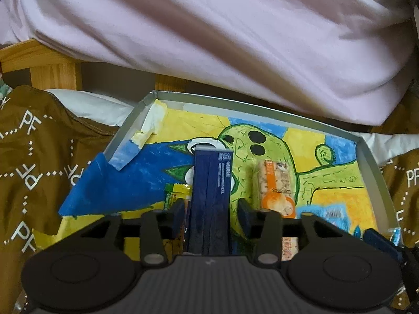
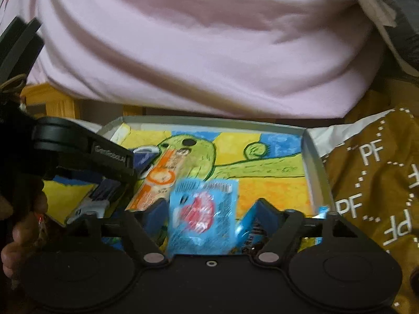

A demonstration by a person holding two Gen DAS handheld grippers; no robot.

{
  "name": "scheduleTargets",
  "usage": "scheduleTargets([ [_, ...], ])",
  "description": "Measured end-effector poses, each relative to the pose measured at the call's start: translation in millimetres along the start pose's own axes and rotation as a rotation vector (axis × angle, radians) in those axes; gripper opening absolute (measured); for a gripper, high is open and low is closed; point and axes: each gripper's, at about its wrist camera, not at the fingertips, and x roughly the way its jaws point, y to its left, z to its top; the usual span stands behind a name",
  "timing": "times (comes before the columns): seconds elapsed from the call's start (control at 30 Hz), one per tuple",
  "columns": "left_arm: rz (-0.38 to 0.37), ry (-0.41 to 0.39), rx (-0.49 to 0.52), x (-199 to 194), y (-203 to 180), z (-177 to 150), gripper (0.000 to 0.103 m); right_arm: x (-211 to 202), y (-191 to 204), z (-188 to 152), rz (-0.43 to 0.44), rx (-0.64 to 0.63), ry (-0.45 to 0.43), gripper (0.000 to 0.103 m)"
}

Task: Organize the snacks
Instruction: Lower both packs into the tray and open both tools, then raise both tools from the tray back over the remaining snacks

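Blue packet shows only between right hand-held gripper fingers.

A brown cloth printed with white "PF" letters covers the surface — on it lies a shallow grey tray, with white fabric at its far left.

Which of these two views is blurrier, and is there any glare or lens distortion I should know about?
Right wrist view: softer, the light blue packet between the right gripper fingers is smeared, with glare on its wrapper. Left wrist view: sharper, print on the dark blue box in the left gripper almost readable. Both: fisheye bends the tray rim, dark corners.
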Motion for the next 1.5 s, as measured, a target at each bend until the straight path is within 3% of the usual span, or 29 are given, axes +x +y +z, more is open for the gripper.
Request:
scheduleTargets([
  [0.1, -0.001, -0.029, 0.002, -13.8, 0.9, 2.9, 0.067, -13.3, -4.6, 6.8, -0.015, 0.027, -0.029, 0.083],
  [0.2, 0.0, -0.075, 0.009, -34.9, 2.7, 5.4, 0.082, -30.7, -8.7, 14.5, -0.032, 0.052, -0.08, 0.095],
  [0.3, 0.009, -0.142, 0.015, -61.6, 5.9, 7.9, 0.093, -52.7, -11.9, 23.0, -0.045, 0.075, -0.128, 0.098],
  [0.4, 0.02, -0.203, 0.017, -89.6, 10.8, 11.2, 0.1, -68.2, -11.8, 28.1, -0.052, 0.083, -0.16, 0.102],
  [0.7, 0.012, -0.311, 0.003, -171.3, 34.0, 7.9, 0.102, -141.1, 2.3, 41.6, -0.047, 0.101, -0.283, 0.102],
  [0.93, 0.004, -0.336, -0.006, -225.7, 55.3, -12.9, 0.102, -190.0, 16.4, 35.1, -0.037, 0.132, -0.333, 0.102],
  [1.3, 0.019, -0.342, -0.036, -274.1, 92.4, -61.4, 0.102, -240.8, 48.9, 16.5, -0.032, 0.09, -0.357, 0.102],
  [1.5, 0.035, -0.326, 0.018, -282.7, 105.7, -87.3, 0.103, -257.8, 65.3, -2.7, -0.02, 0.071, -0.329, 0.102],
])
